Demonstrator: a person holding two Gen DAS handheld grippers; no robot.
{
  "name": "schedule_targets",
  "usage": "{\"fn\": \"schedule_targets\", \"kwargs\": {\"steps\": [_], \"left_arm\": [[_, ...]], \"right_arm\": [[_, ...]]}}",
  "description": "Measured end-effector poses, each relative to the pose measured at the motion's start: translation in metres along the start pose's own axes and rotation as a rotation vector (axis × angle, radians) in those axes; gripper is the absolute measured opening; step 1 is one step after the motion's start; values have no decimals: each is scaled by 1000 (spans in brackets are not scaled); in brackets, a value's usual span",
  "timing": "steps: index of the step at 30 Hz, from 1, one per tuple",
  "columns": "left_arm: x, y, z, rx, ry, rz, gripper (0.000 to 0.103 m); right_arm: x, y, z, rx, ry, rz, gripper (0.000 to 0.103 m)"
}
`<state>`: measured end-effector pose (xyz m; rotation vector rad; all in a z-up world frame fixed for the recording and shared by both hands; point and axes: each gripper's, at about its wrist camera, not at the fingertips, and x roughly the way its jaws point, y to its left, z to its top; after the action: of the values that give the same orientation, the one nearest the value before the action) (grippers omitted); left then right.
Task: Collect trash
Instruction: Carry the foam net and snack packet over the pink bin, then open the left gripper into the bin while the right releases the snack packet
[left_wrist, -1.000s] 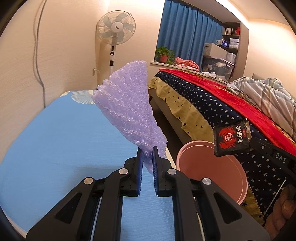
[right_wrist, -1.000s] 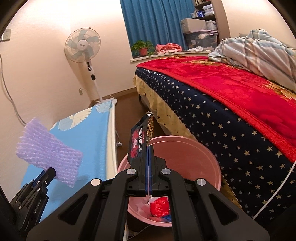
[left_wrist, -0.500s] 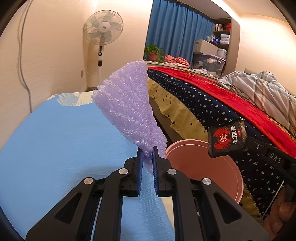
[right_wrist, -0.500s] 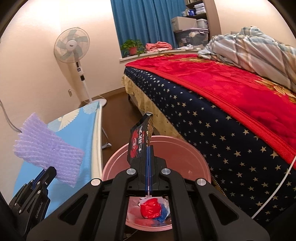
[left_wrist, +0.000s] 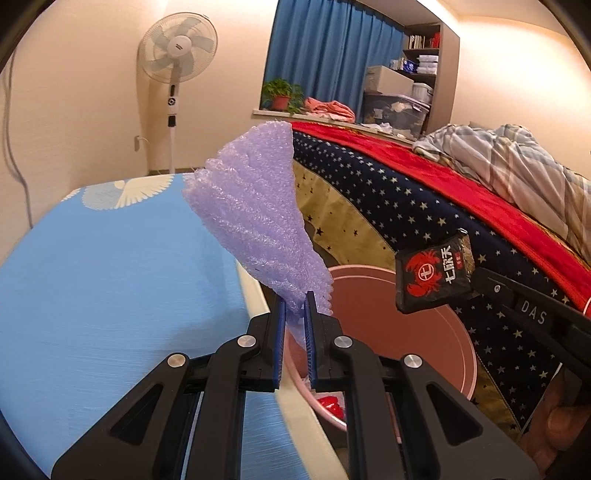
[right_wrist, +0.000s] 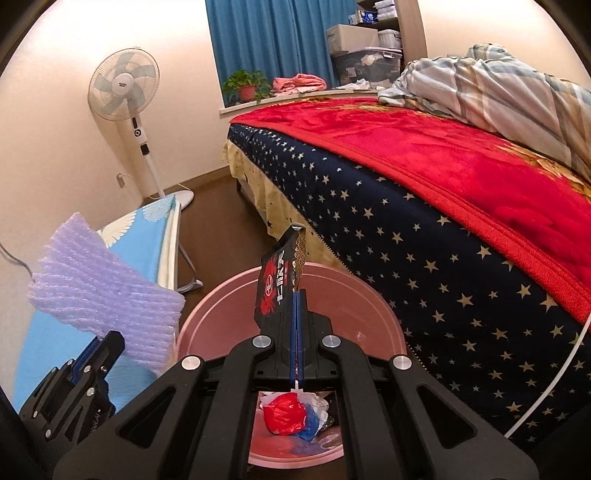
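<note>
The left gripper (left_wrist: 294, 302) is clamped on the lower end of a purple foam net (left_wrist: 255, 218), which fans upward from its 2 blue pads; it sits over the edge of a blue board (left_wrist: 110, 280), right beside the rim of a pink bin (left_wrist: 406, 332). The right gripper (right_wrist: 296, 295) is pinched tight on a black wrapper (right_wrist: 280, 284) with a red crab mark, held upright above the bin's opening. From the right wrist, the bin (right_wrist: 362, 306) stands on the floor between the board (right_wrist: 147, 236) and a bed (right_wrist: 443, 236) with a starred navy cover and red blanket; inside it lie crumpled red, blue and white scraps (right_wrist: 291, 417). A fan (right_wrist: 125, 92) stands by the far wall. Fingers (left_wrist: 561, 417) of the person's right hand show at the left view's lower right edge.
</note>
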<state>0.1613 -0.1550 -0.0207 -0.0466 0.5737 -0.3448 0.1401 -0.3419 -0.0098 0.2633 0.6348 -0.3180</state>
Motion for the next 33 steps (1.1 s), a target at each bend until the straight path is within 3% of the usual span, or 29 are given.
{"fn": "schedule_targets", "kwargs": {"steps": [9, 13, 15, 16, 17, 19, 23, 29, 31, 33], "left_arm": [[22, -12, -6, 4, 58, -49, 10], [35, -19, -11, 11, 115, -104, 12], [43, -23, -15, 28, 156, -121, 34], [45, -24, -16, 32, 169, -120, 40], [45, -22, -17, 30, 172, -120, 45], [44, -17, -17, 24, 178, -113, 45], [34, -1, -12, 0, 162, -80, 47], [-3, 23, 0, -21, 78, -19, 75], [-21, 31, 4, -33, 34, 10, 80], [-32, 35, 8, -39, 10, 28, 85]], "right_arm": [[8, -9, -1, 14, 14, -45, 0], [9, -13, -2, 24, 17, -76, 3], [9, -16, -2, 36, 19, -99, 5], [9, -19, -3, 47, 26, -113, 8], [9, -20, -3, 55, 28, -118, 11], [7, -21, -4, 58, 21, -136, 34], [-1, -18, -2, 51, 1, -135, 46], [-17, -5, -3, 21, -15, -100, 75], [-24, 5, -6, -10, -19, -90, 89], [-28, 10, -7, -17, -13, -71, 93]]}}
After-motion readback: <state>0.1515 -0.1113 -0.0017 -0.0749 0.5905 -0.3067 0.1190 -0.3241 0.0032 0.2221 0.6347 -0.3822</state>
